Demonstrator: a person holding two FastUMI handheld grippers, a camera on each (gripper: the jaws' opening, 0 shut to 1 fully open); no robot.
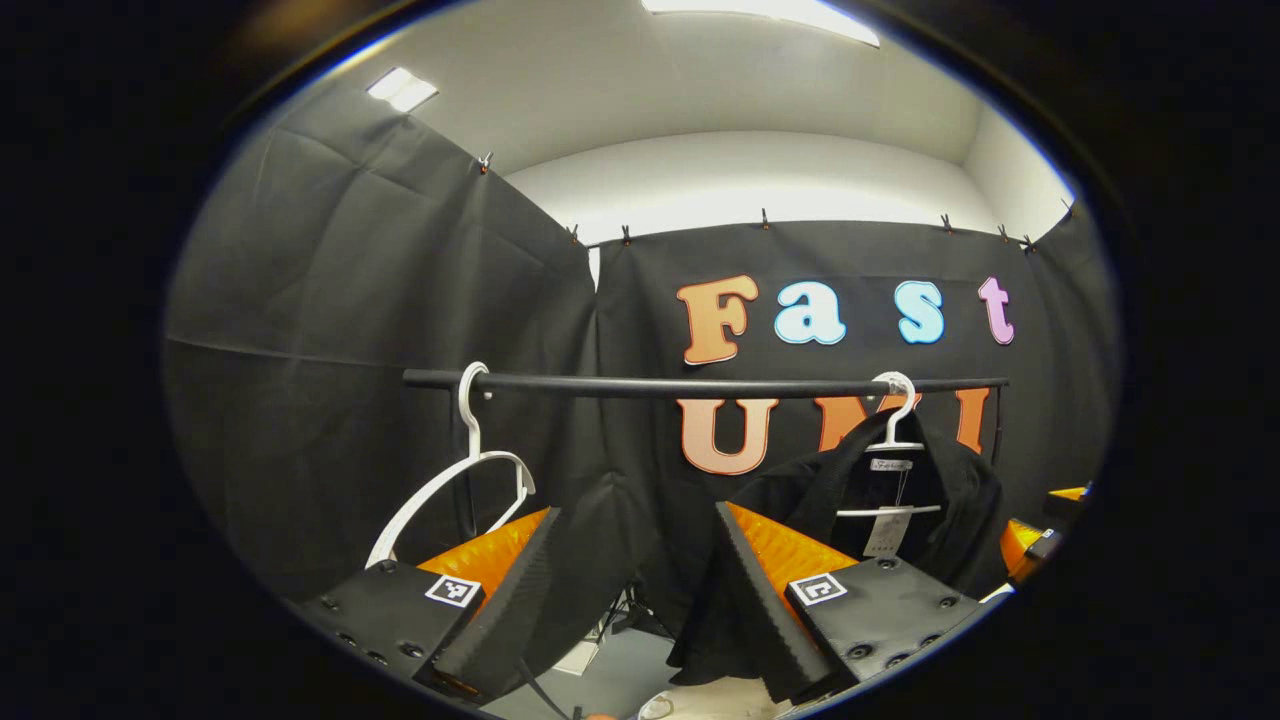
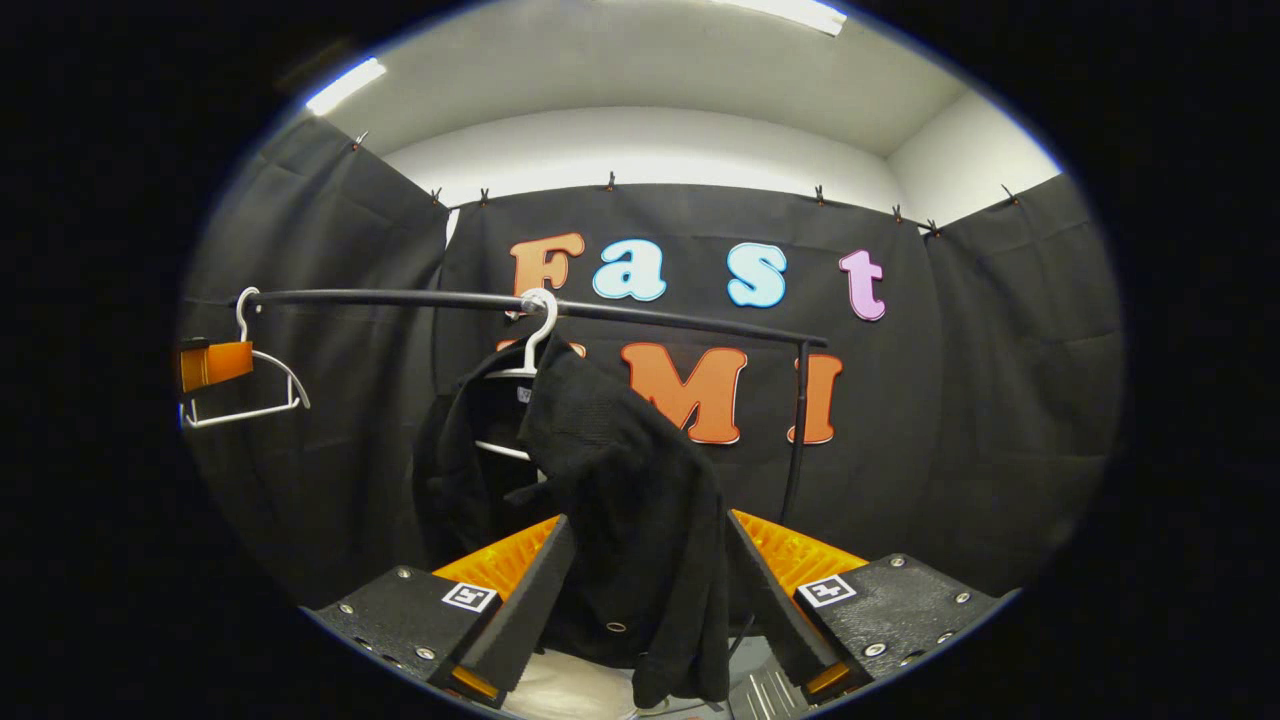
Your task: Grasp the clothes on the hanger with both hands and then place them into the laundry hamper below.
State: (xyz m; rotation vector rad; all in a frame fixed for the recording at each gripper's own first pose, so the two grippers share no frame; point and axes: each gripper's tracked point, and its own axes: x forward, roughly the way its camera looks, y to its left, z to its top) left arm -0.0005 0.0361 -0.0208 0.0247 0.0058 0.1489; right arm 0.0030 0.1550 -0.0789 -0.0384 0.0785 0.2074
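The right claw (image 2: 645,610) stands wide, with the hem of the black jacket (image 2: 620,500) hanging between its fingers, untouched. The jacket hangs on a white hanger (image 2: 535,335) from the black rail (image 2: 400,298). The left claw (image 1: 635,600) also gapes wide, beside an empty white hanger (image 1: 470,470).

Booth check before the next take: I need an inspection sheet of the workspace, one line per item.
Surface: grey floor glimpsed below; hamper not clearly made out.
Job's things: black garment on a white hanger on the rail.
Clutter: an empty white hanger at the rail's other end.
Grippers: left hand-held gripper open, short of the garment; right hand-held gripper open, fingers either side of the garment's hem, not pressing.
Cables: a dark cord near the floor.
Surroundings: black cloth walls, ceiling lights.
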